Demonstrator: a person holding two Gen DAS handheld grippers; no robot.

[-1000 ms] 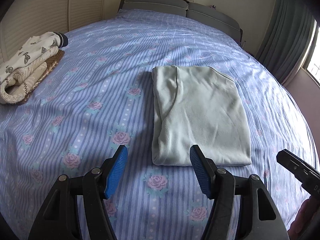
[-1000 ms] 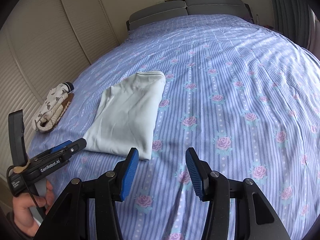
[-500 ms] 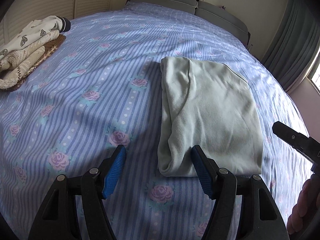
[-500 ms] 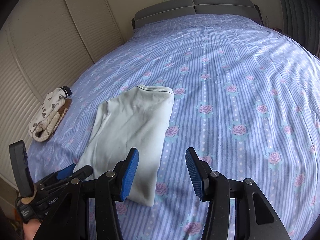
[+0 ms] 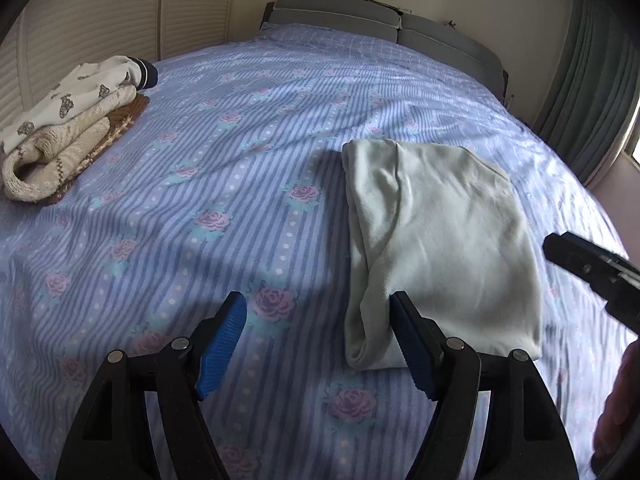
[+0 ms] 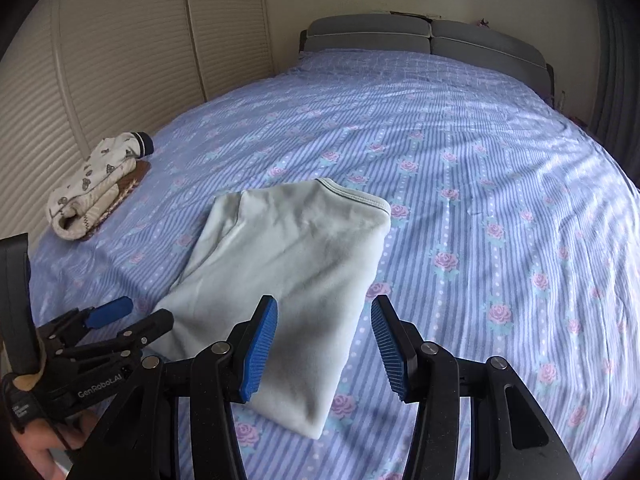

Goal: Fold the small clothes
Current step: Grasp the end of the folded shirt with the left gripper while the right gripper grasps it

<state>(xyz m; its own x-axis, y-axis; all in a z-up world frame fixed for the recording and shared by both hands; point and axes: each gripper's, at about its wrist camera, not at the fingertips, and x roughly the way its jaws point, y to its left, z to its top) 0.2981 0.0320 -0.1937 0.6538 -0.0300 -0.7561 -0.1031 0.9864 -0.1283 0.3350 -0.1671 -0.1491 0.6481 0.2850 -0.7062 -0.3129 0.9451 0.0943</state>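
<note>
A pale green folded garment (image 5: 440,240) lies flat on the bed; it also shows in the right wrist view (image 6: 288,280). My left gripper (image 5: 316,344) is open and empty at the garment's near left corner, its right finger touching or just over the folded edge. My right gripper (image 6: 324,348) is open and empty, straddling the garment's near right edge. The left gripper also shows at the left of the right wrist view (image 6: 116,320), and the right gripper's tip at the right edge of the left wrist view (image 5: 588,264).
A stack of folded small clothes (image 5: 64,132) lies at the bed's left side, also in the right wrist view (image 6: 96,184). The bed has a blue striped floral sheet (image 5: 200,200), a grey headboard (image 5: 384,28), slatted doors on the left and curtains on the right.
Both grippers have moved forward and down toward the garment's near edge. The garment lies as before. Both stay open.
</note>
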